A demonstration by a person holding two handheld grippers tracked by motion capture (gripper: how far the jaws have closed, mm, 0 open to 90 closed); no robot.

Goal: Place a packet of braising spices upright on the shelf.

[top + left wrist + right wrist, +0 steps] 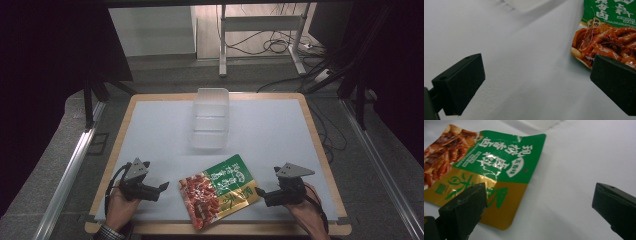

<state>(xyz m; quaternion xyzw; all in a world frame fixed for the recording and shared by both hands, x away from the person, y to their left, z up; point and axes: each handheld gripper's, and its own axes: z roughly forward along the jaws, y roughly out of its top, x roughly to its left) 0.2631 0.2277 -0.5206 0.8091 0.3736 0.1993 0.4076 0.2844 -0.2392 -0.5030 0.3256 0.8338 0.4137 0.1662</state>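
A flat food pouch (219, 189), green, gold and red with a picture of braised meat, lies on the white mat near the front edge. My left gripper (162, 188) rests on the mat just left of it, open, with bare mat between its jaws; the pouch (606, 37) reaches its right jaw. My right gripper (259, 193) sits at the pouch's right edge, open, and the gold corner of the pouch (491, 177) lies by its left jaw. A clear plastic tub (210, 118) stands at the middle back of the mat.
The white mat (150, 130) covers a wood-edged table (314, 131). Metal rails run along both sides of the table. Beyond the far edge stand a desk frame (260, 30) and loose cables on the floor.
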